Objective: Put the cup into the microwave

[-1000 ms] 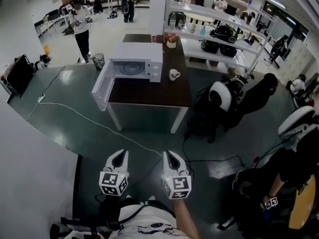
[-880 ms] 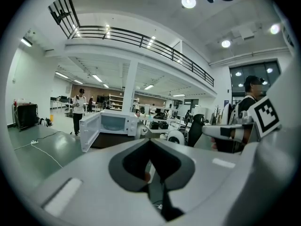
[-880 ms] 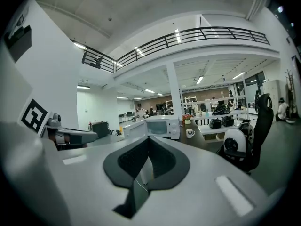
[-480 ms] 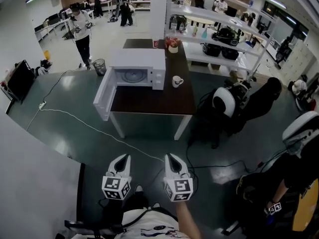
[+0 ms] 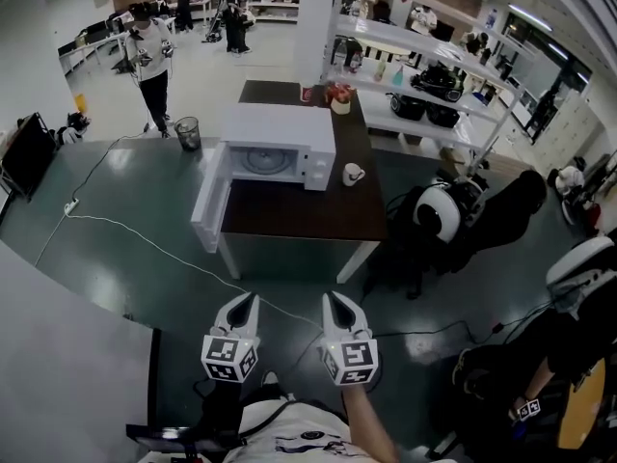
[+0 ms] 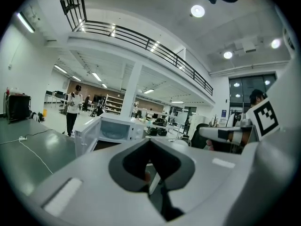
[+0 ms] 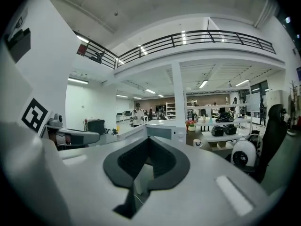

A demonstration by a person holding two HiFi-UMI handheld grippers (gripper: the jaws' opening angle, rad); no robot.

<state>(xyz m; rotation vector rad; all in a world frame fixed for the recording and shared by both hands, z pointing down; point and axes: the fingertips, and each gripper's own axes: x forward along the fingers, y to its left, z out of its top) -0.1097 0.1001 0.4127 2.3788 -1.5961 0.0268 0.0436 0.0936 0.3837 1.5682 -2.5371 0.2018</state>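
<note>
A white cup [image 5: 353, 174] with a handle stands on the brown table [image 5: 299, 215], just right of the white microwave [image 5: 280, 143]. The microwave's door [image 5: 210, 210] hangs open to the left past the table edge. Both grippers are held low over the dark floor, well short of the table and side by side. My left gripper [image 5: 249, 300] and right gripper [image 5: 334, 300] are both shut with nothing in them. In the right gripper view the cup [image 7: 197, 142] is small and far off, right of the microwave [image 7: 162, 132]. The left gripper view shows the microwave [image 6: 113, 128] with its door open.
A white cable [image 5: 145, 244] runs across the floor in front of the table. Black-and-white office chairs [image 5: 434, 210] stand right of the table, with loaded shelves [image 5: 424, 66] behind. A person [image 5: 149, 56] and a waste bin [image 5: 188, 131] are at the back left. A flower pot [image 5: 339, 99] sits at the table's far end.
Both grippers have moved forward together towards the table. The table, microwave and cup now sit lower and larger in the head view. Both jaws stay shut.
</note>
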